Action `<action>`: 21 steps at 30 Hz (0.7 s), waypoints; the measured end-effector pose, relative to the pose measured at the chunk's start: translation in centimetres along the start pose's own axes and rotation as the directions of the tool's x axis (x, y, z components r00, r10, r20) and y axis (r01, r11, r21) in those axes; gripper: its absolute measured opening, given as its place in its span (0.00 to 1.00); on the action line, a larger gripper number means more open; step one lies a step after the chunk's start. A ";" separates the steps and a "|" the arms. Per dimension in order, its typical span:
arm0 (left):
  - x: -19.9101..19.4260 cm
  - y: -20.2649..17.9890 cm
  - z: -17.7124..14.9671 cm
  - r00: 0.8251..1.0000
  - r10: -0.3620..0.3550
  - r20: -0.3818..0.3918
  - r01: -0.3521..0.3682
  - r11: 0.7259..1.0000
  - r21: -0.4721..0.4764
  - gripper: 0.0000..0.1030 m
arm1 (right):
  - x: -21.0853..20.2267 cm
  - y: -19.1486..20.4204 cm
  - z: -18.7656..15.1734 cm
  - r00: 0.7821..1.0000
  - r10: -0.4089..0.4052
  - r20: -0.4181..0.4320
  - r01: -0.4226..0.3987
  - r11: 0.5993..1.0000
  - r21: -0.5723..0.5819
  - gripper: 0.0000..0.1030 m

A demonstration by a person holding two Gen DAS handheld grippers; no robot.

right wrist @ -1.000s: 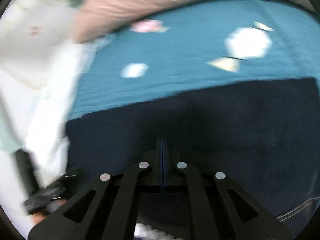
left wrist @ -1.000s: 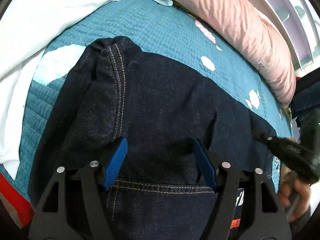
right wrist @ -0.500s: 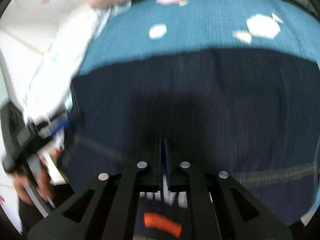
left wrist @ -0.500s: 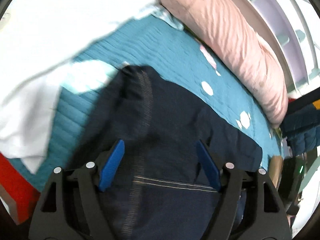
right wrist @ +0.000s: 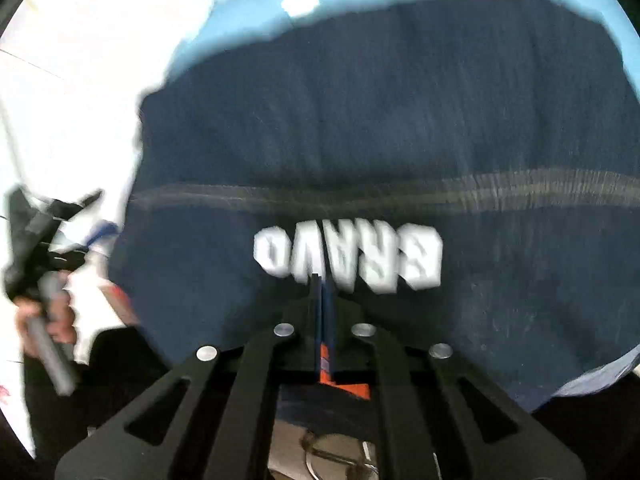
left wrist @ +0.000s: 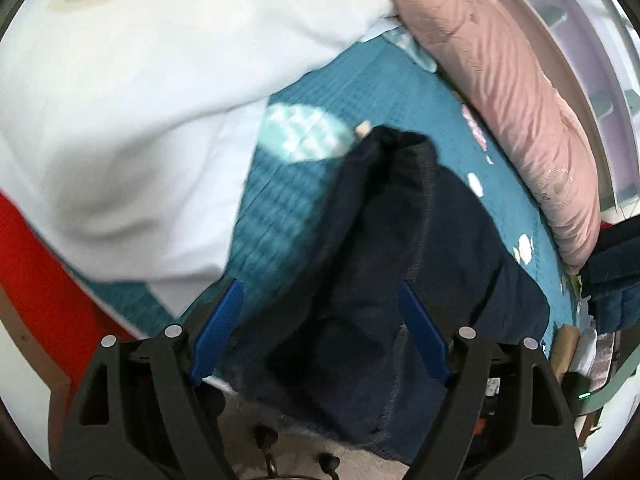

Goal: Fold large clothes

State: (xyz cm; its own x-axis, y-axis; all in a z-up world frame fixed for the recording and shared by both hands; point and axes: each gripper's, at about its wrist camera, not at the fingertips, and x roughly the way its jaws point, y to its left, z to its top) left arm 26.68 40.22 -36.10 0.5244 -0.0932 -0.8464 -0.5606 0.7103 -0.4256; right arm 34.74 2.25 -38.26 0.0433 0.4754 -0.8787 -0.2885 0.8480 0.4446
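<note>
In the left wrist view, the left gripper had its blue-padded fingers spread wide, holding nothing, with the dark denim garment lying between and beyond them. The garment was draped over the near edge of a bed with a teal quilt — a white duvet was bunched to the left and a pink pillow ran along the far right side. In the right wrist view, which was blurred, the right gripper had its fingers pressed together, pinching the near edge of the same dark denim garment, just below white lettering that read upside down. The other hand gripped a handle at far left.
</note>
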 end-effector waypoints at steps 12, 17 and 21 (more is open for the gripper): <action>-0.1 3.6 -1.4 0.999 -0.022 -0.039 0.017 0.994 -0.107 0.80 | 0.5 0.9 0.8 1.000 -0.009 0.005 0.009 1.000 0.010 0.00; 1.2 5.2 -1.9 0.993 -0.076 -0.087 0.058 0.980 -0.190 0.80 | 0.1 0.7 0.3 1.000 0.000 -0.002 0.000 1.000 0.024 0.00; 1.5 4.6 -2.1 0.994 -0.066 -0.084 0.050 0.981 -0.186 0.84 | -0.1 0.4 0.4 1.000 -0.001 -0.003 0.001 1.000 0.025 0.00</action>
State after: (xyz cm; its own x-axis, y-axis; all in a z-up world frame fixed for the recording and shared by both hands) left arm 23.52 41.87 -40.01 0.5048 -0.1984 -0.8401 -0.6434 0.5623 -0.5194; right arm 34.98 2.63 -37.96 0.0406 0.4740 -0.8796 -0.2642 0.8541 0.4480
